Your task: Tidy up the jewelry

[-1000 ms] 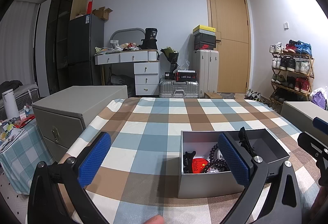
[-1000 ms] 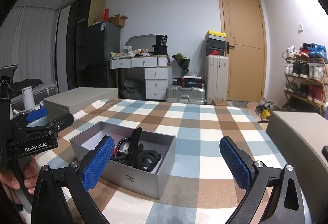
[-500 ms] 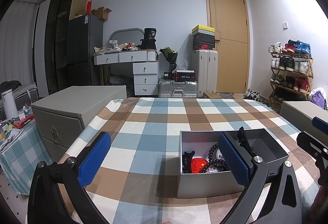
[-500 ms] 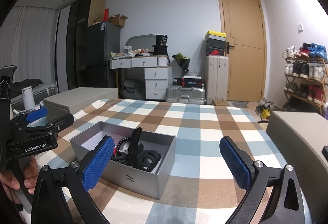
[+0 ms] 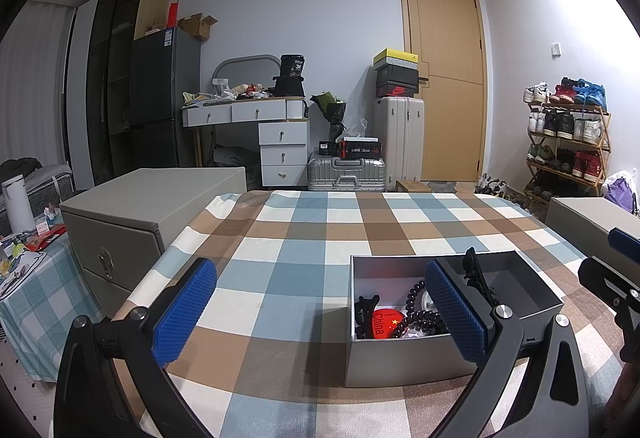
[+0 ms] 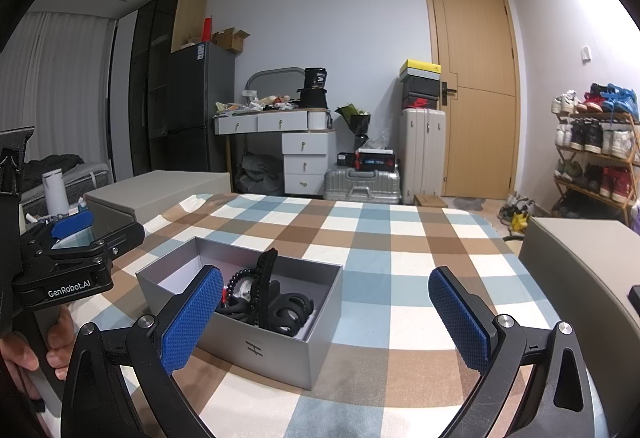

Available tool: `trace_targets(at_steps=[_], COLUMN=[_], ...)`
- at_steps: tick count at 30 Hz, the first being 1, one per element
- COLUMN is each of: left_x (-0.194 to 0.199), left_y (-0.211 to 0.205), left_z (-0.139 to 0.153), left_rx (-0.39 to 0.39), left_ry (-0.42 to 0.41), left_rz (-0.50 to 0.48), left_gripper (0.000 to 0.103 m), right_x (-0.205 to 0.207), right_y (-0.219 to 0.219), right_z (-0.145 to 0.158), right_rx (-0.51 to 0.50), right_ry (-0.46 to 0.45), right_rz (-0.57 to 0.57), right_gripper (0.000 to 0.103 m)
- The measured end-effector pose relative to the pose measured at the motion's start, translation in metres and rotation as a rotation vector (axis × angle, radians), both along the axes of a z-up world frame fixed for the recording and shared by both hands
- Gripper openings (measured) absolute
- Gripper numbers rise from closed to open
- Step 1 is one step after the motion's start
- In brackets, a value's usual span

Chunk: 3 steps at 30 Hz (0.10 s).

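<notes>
An open grey box (image 5: 404,358) sits on the checked tablecloth (image 5: 304,250); it also shows in the right wrist view (image 6: 260,346). Inside lie a black hair claw (image 5: 366,304), a red badge (image 5: 384,322), black bead strings (image 5: 418,314) and a black clip (image 5: 474,274) standing up. In the right wrist view I see black hair ties (image 6: 290,312) and a black beaded band (image 6: 264,278). My left gripper (image 5: 320,310) is open and empty, left of and above the box front. My right gripper (image 6: 324,322) is open and empty, over the box's right part.
Grey storage boxes stand left (image 5: 132,222) and right (image 6: 576,266) of the table. A small side table with a white bottle (image 5: 16,205) is at far left. A desk, suitcases, a door and a shoe rack (image 5: 568,141) are behind.
The left wrist view has shifted very slightly. The right gripper has not moved.
</notes>
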State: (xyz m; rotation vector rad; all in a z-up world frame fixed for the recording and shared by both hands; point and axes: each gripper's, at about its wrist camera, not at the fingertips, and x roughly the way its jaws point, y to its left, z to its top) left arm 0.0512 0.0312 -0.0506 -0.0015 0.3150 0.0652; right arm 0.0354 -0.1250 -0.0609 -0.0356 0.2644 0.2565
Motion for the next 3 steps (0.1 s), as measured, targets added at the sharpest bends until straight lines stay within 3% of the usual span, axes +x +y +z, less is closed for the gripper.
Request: trace_targets(at_steps=[3], left_x=[0.0001], left_y=[0.0], left_z=[0.0], left_rx=[0.0], left_ry=[0.0], left_rz=[0.001], left_gripper=[0.102], right_x=[-0.0004], right_y=[0.0002], right_z=[0.0], right_rx=[0.0], right_ry=[0.0], right_rz=[0.0], right_gripper=[0.103])
